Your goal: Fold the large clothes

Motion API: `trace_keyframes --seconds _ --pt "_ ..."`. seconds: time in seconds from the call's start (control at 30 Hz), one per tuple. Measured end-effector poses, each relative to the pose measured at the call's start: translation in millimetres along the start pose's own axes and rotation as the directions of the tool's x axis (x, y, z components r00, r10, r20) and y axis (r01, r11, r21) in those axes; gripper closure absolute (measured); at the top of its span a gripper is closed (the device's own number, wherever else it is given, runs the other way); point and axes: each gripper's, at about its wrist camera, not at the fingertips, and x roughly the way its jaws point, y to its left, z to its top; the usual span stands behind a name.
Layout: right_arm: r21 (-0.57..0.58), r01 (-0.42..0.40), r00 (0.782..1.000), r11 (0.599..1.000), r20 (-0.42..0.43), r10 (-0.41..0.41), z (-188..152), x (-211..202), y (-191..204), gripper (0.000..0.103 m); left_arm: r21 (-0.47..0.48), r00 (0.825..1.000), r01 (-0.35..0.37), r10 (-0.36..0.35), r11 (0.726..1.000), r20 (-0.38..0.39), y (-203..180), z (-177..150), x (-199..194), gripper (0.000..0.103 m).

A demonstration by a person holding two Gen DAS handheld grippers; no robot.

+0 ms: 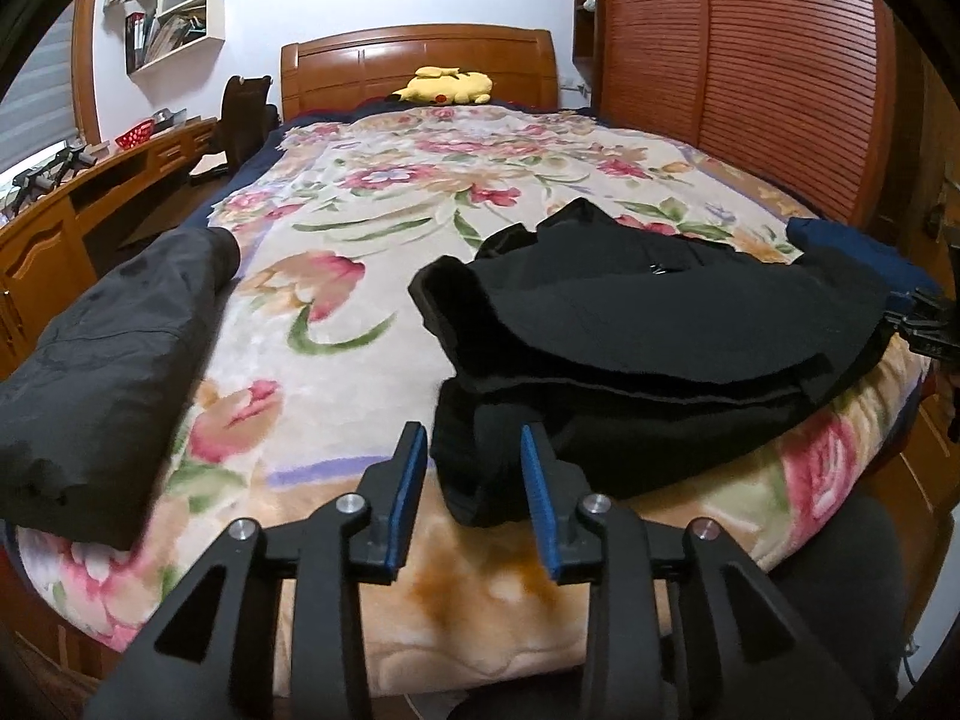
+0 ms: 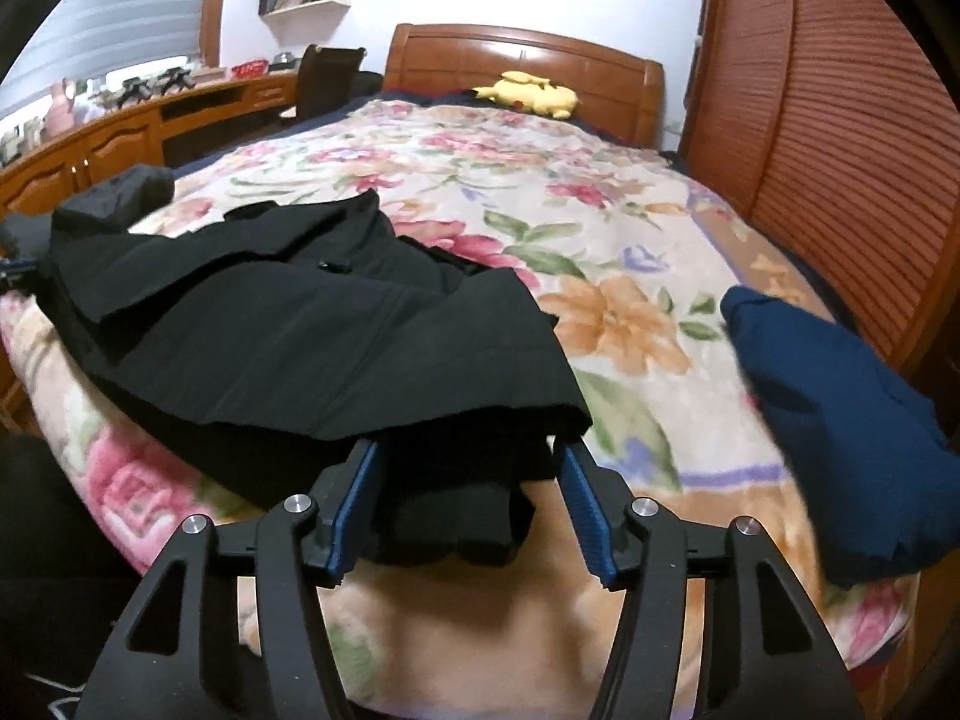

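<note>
A black garment (image 1: pixel 648 324) (image 2: pixel 288 324) lies folded in layers near the foot of the bed, on a floral blanket (image 1: pixel 336 312) (image 2: pixel 630 228). My left gripper (image 1: pixel 471 432) is open at the garment's near left corner; black cloth lies between its blue pads (image 1: pixel 408 480), which stand apart from it. My right gripper (image 2: pixel 467 450) is open wider at the near right corner, with the folded edge lying loose between its pads (image 2: pixel 591 510). Part of the right gripper (image 1: pixel 927 324) also shows at the far right of the left wrist view.
A folded dark grey garment (image 1: pixel 102 360) (image 2: pixel 114 192) lies at the bed's left edge, a navy one (image 2: pixel 828 420) (image 1: pixel 840 246) at the right. A yellow plush toy (image 1: pixel 447 86) rests by the headboard. A slatted wardrobe (image 1: pixel 750 90) stands right; a wooden desk (image 1: pixel 90 192) and chair (image 1: pixel 240 114) left.
</note>
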Motion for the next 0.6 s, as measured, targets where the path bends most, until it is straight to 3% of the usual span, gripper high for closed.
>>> trace_keyframes --seconds 0.27,0.47,0.53,0.57,0.6 --pt "-0.049 0.023 1.0 0.999 0.022 -0.022 22.4 23.3 -1.6 0.044 0.006 0.999 0.014 -0.014 1.0 -0.039 8.2 22.5 33.2 0.07" --pt "-0.035 -0.009 0.999 0.999 0.044 0.01 41.2 38.3 -12.7 0.045 0.032 1.0 0.003 -0.002 0.999 -0.031 5.2 46.8 50.1 0.07" --pt "-0.047 -0.03 0.998 0.998 0.052 0.032 47.0 43.8 -13.6 0.061 0.042 1.0 -0.008 0.009 0.999 -0.025 4.7 55.8 56.8 0.07" --pt "-0.053 -0.049 0.997 0.997 0.057 0.052 50.6 46.7 -14.3 0.081 0.043 1.0 -0.008 0.009 0.999 -0.024 5.2 58.5 58.8 0.07" --pt "-0.056 -0.056 0.996 0.997 0.065 0.06 54.2 48.5 -14.9 0.09 0.041 1.0 -0.006 0.007 0.999 -0.022 6.9 64.2 63.2 0.07"
